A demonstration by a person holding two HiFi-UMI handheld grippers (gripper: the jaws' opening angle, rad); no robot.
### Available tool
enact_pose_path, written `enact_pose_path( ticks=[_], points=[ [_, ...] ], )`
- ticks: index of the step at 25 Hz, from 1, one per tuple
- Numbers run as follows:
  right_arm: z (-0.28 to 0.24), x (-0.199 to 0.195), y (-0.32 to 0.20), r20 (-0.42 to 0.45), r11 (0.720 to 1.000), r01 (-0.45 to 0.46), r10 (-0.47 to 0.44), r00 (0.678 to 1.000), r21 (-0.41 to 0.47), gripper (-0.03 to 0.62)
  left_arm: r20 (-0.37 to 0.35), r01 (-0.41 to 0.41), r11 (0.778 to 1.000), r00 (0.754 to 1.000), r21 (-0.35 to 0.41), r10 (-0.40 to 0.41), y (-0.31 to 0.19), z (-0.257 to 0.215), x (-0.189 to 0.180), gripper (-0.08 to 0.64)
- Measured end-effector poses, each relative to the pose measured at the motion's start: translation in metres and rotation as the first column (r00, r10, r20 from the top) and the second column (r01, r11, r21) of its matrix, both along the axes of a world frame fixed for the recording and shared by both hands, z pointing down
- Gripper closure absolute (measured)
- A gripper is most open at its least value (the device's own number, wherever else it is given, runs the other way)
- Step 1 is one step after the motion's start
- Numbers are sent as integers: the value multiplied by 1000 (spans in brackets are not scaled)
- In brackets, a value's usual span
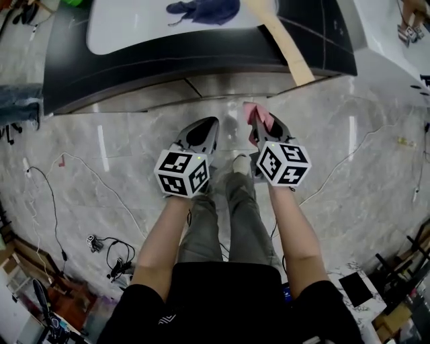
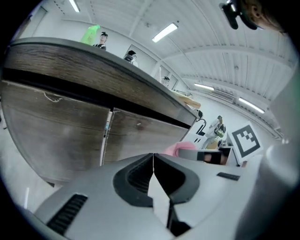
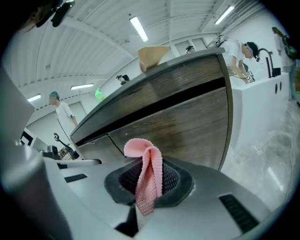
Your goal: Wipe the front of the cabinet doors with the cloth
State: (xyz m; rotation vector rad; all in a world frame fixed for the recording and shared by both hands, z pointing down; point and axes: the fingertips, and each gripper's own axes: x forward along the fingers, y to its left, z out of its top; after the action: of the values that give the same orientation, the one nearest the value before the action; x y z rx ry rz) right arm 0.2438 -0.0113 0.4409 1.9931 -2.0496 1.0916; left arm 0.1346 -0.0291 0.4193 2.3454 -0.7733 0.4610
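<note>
A pink cloth is pinched in my right gripper, its folded end sticking up past the jaws; it also shows pink in the head view. That right gripper points at the wood-grain cabinet doors a short way off, not touching them. My left gripper is held level beside it, jaws together with nothing between them. It faces the door seam between two doors. The cabinet front runs under a dark counter.
The counter top holds a blue cloth and a tan board. Cables and gear lie on the marble floor behind me at left. A white sink unit stands right of the cabinet. People stand in the background.
</note>
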Motion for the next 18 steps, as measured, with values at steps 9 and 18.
enact_pose_path(
  ticks=[9,18],
  points=[
    [-56,-48,8,4,998,48,-49,999,41,549,-2,28,1000,1000,6,-28,17,-44,-45,549],
    [-113,-86,21,-33,990,117,-115,993,83,549,-7,33,999,999,17,-33,36,-89,-85,549]
  ],
)
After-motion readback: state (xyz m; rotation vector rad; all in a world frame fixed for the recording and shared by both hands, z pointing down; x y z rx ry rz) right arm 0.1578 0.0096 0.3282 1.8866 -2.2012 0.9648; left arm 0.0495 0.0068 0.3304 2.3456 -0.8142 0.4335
